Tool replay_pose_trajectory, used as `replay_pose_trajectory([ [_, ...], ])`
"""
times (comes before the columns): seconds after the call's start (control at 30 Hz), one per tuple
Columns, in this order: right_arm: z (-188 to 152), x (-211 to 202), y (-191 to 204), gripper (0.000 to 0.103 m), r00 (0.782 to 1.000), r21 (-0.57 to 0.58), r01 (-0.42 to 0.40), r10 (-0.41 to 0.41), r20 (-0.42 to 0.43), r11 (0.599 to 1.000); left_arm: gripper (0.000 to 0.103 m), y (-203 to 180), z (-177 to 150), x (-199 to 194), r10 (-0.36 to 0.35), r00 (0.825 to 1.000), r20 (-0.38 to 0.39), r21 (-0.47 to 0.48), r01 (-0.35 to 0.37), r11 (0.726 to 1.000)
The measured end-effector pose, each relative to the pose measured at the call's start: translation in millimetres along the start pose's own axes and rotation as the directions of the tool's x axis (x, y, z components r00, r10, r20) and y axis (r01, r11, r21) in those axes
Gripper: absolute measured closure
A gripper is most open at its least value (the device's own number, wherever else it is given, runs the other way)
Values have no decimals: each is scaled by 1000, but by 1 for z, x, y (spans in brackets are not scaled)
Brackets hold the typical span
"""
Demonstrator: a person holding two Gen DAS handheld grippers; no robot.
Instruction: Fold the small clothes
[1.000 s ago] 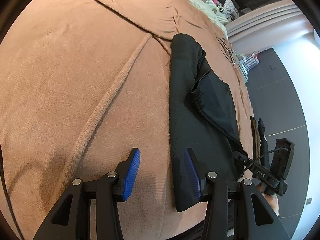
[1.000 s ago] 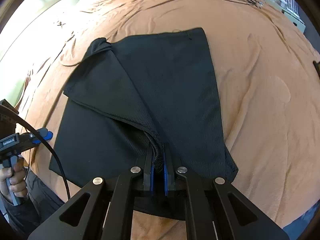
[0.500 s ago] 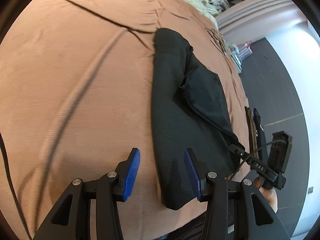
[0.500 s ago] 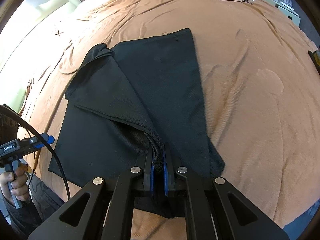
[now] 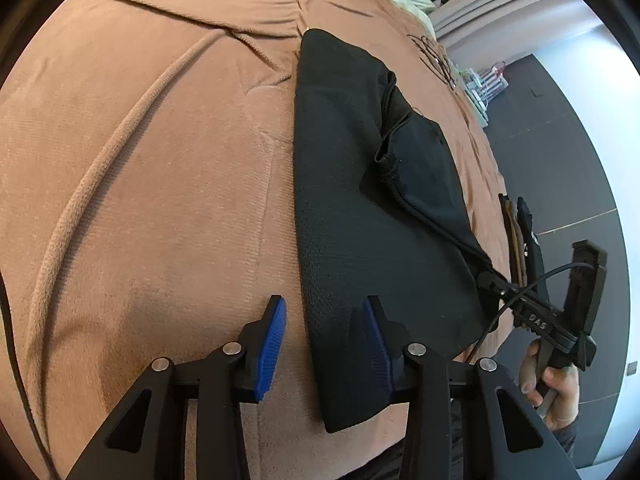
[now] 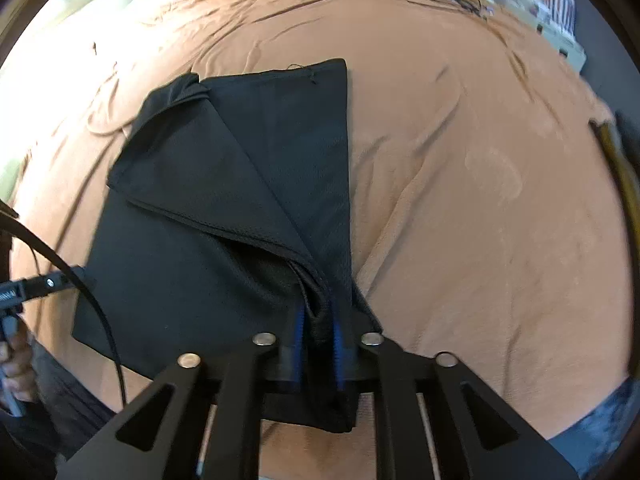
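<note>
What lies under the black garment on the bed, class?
The black garment lies on a brown blanket, which shows bare all around it. A folded-over flap rests on top of its lower layer. Whatever is directly beneath the fabric is covered.

The left wrist camera sits just behind the left gripper (image 5: 322,336) and looks steeply down along its fingers, close over the near edge of the bed (image 5: 140,200), facing its far edge. The right wrist camera rides behind the right gripper (image 6: 318,336), also tilted steeply down and close to the near edge. Both views share the black garment (image 5: 360,220) (image 6: 224,216) and the brown cover around it. Each camera catches the other gripper at its frame's side: the right one low on the right, the left one low on the left.
</note>
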State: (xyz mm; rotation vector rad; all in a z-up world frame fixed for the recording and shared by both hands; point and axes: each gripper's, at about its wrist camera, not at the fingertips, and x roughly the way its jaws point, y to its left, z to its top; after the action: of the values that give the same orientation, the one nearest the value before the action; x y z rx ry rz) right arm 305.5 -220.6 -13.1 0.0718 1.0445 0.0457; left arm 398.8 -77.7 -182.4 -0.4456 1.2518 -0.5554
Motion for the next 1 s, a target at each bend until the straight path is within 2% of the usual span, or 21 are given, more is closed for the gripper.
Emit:
replay_pose_trajectory([
  [0.03,3,-3,1,52,1000,-11,8,-8,10,1000,61,1,-1,-1,-2,1000,2,0,2,1000],
  [0.1,10,-12,12,28,999,-47,6,-4,47,999,62,3,-3,-1,-2,1000,4,0,2,1000],
  [0.17,17,-16,25,28,998,-96,7,-1,70,995,63,5,-4,0,-3,1000,5,-8,3,1000],
  [0.33,30,-6,68,28,999,-237,4,6,39,971,71,6,-5,0,7,1000,6,-20,-7,1000],
  [0.43,34,8,95,28,1000,-334,4,4,23,942,76,9,-5,2,15,1000,6,-30,-15,999],
  [0.63,48,40,120,28,999,-426,50,-51,7,903,82,13,-5,1,21,1000,5,-47,-21,999],
  [0.77,62,59,123,28,996,-431,75,-85,-3,899,83,15,-6,0,25,1000,2,-54,-25,998],
  [0.87,74,68,113,28,998,-379,46,-55,-15,924,84,14,-4,1,28,1000,0,-53,-28,998],
  [1.0,90,76,86,28,998,-291,50,-55,-8,956,84,11,-4,2,36,999,-1,-52,-36,998],
])
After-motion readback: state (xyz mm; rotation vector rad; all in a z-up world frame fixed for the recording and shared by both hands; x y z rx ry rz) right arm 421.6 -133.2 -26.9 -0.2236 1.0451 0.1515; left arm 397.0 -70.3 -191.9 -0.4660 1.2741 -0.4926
